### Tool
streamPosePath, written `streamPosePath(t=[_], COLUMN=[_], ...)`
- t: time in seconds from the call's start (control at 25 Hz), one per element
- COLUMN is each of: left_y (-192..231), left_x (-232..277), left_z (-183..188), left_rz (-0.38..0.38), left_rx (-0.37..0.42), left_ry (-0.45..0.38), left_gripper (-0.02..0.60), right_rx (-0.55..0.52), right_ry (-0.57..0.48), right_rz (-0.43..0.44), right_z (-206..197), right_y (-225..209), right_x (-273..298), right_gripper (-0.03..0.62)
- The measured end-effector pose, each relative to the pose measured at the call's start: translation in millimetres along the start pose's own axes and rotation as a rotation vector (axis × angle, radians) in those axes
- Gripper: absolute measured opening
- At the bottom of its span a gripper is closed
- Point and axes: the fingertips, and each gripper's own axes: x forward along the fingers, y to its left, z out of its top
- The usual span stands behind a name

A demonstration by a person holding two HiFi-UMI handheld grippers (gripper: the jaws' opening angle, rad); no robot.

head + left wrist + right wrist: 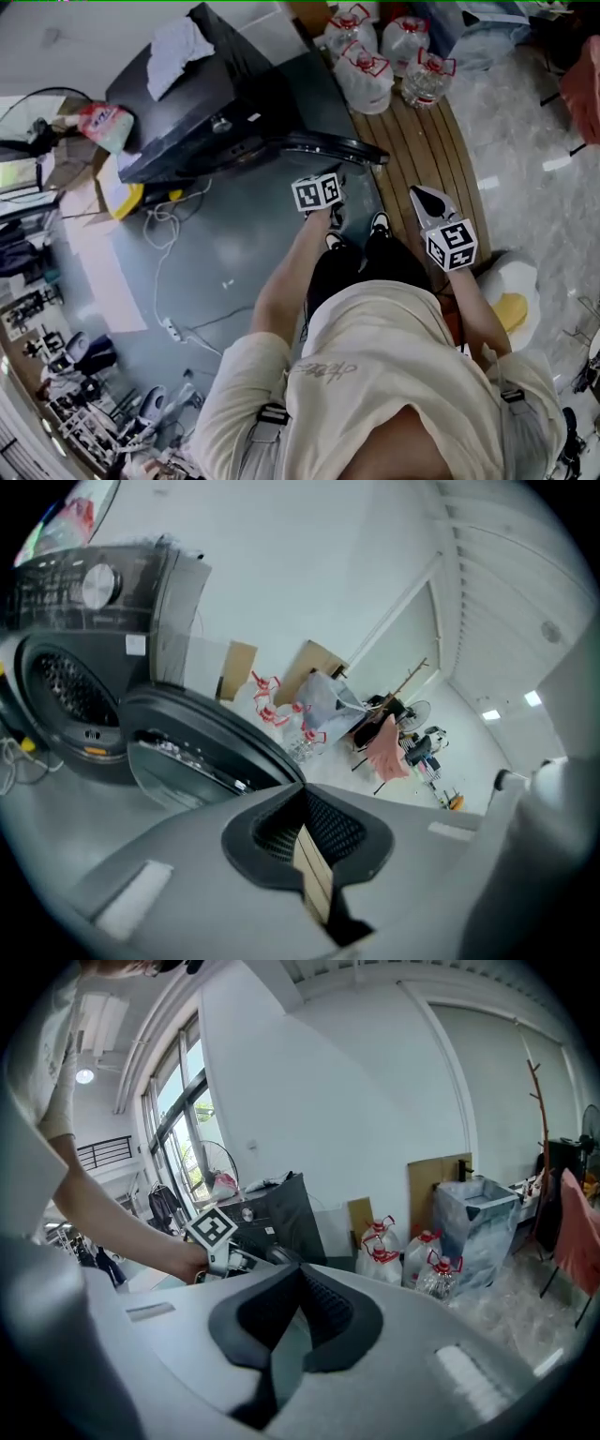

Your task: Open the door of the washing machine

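- Washer sits at 11 o'clock in the head view.
- Door is swung open, its rim near centre.
- Left gripper is near the door's rim, jaws pressed together, nothing between them.
- Right gripper is at 3 o'clock, jaws together and empty.

The black washing machine has its round door swung open. The left gripper hangs beside the door's rim, and the right gripper is above the wooden decking.
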Motion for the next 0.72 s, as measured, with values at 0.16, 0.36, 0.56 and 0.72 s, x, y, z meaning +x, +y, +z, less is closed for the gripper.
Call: streamPosePath(t=[0.16,0.36,0.56,0.72], left_y=[-5.3,-7.0,-0.4,0.7], left_x=[-58.3,-133.1,-196.0,-245.5], left_z=[25.0,37.6,54.5,87.2], left_rz=[0.017,0.065,0.152,0.191], left_rx=[0.195,0.341,0.342,0.310], left_ry=[-0.044,-0.103,-0.214,-0.361], left_gripper=[0.014,0.015,0.016,0.017], right_rx=[-0.045,-0.088,-0.158,-0.213], right_ry=[-0.020,-0.047,-0.084,-0.132], right_rz=[0.022,0.046,0.077,0.092], right_z=[18.7,42.3,71.0,104.1], right_y=[11.0,38.9,63.3,78.2], right_x=[15.3,26.5,32.4,31.7], right_gripper=[0.002,0.002,0.002,0.002])
